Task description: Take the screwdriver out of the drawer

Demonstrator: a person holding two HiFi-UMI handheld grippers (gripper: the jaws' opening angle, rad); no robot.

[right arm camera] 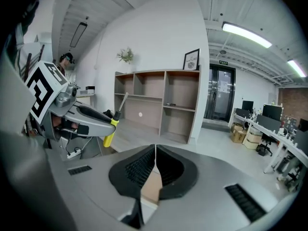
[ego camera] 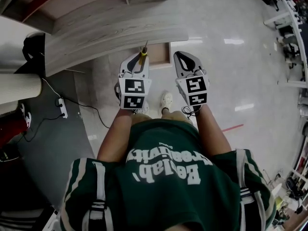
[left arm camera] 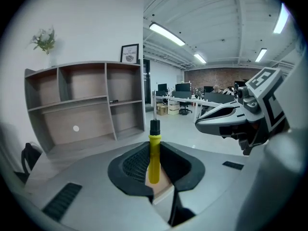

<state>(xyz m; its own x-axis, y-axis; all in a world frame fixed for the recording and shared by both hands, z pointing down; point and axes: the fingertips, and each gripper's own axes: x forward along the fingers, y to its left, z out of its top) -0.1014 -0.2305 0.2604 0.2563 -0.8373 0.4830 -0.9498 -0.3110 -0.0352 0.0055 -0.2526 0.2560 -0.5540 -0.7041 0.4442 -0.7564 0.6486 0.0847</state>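
Note:
My left gripper is shut on a yellow-handled screwdriver, lifted in front of the grey desk. In the left gripper view the screwdriver stands upright between the black pads, its black collar and metal shaft pointing up. The right gripper view catches that same screwdriver sticking out of the left gripper. My right gripper hangs beside it to the right, jaws closed with nothing between them. The open drawer shows below the desk edge, between the two grippers.
A wooden shelf unit stands against the white wall, with a plant and a framed picture on top. A power strip and cable lie on the floor at left. Office desks stand far behind.

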